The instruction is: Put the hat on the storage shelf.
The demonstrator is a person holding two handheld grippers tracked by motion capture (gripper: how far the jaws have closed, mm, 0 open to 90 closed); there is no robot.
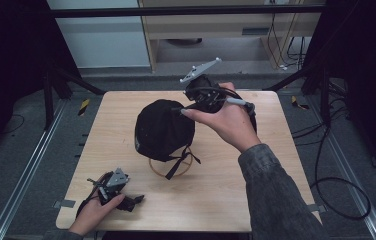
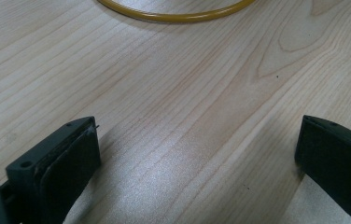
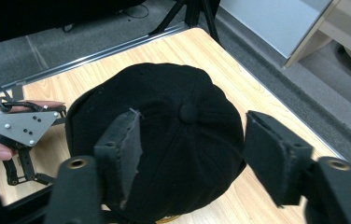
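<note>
A black cap (image 1: pixel 163 129) sits on a yellow ring stand (image 1: pixel 162 169) in the middle of the wooden table (image 1: pixel 236 195); its strap hangs down in front. My right gripper (image 1: pixel 182 111) hovers just above and to the right of the cap, jaws open. In the right gripper view the cap (image 3: pixel 178 140) with its top button lies below my open right gripper (image 3: pixel 192 149). My left gripper (image 1: pixel 133 202) rests low at the table's front left, open with nothing between its jaws. The left gripper view shows my open left gripper (image 2: pixel 197 163) over bare wood and the yellow ring (image 2: pixel 173 16) ahead.
The table's edges are close around the cap. Metal rails (image 1: pixel 31 170) run along the floor on both sides, with cables (image 1: pixel 341 195) at the right. Black tripod legs (image 1: pixel 66 82) stand behind the table's far corners.
</note>
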